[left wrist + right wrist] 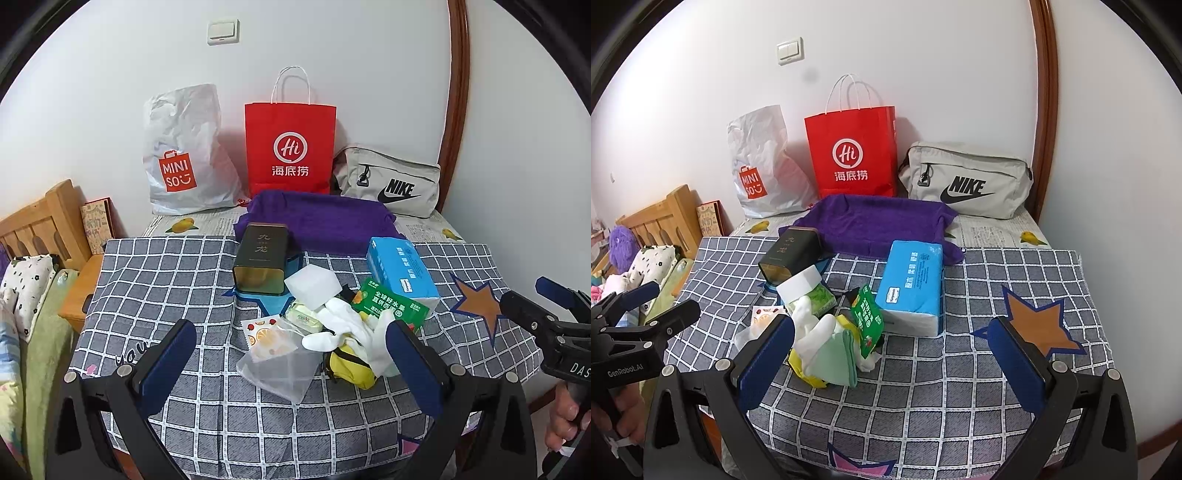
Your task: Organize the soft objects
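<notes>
A small heap of objects lies mid-table on the checked cloth (184,280): white gloves (347,325), a yellow pouch (351,367), a clear fruit-print bag (273,350), a white sponge block (314,286) and a green packet (391,302). A blue tissue pack (400,273) and a dark tin (262,258) flank the heap, and a folded purple towel (325,218) lies behind. My left gripper (293,360) is open, just short of the heap, holding nothing. My right gripper (894,360) is open and empty too, with the gloves (812,325) by its left finger.
A white Miniso bag (181,155), a red paper bag (290,147) and a grey Nike pouch (391,181) stand against the back wall. A wooden bed frame (44,225) with bedding lies to the left. An orange star patch (1038,325) marks the cloth on the right.
</notes>
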Tool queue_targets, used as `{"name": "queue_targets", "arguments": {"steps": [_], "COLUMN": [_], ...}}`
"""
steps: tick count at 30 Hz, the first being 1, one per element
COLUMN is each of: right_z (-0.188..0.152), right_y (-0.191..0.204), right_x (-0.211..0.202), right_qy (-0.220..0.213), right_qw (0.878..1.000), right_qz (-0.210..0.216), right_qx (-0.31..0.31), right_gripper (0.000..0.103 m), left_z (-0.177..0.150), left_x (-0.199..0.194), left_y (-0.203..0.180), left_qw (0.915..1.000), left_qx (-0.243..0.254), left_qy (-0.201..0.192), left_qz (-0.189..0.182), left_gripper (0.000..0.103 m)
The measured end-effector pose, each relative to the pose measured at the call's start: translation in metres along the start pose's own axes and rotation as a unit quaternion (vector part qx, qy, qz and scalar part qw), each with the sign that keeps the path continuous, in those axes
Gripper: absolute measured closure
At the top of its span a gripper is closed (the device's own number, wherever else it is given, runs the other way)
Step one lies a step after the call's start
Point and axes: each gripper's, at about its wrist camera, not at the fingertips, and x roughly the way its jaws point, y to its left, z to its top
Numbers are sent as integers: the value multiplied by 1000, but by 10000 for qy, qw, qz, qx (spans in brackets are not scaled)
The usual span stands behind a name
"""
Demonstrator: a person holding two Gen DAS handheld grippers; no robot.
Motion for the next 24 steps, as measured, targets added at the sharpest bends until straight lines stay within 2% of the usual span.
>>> {"name": "queue_targets", "arguments": {"steps": [24], "right_z": [-2], "right_y": [2], "right_x": [-3], "right_qy": [-19], "right_qw": [10000], "right_qz": [5], "right_qx": [-37], "right_gripper": [0], "left_z": [0], "left_x": [-4], "left_y": [1], "left_qw": [10000], "left_qx": [25], "left_qy": [-21], "left_qz": [21], "left_gripper": [0]}}
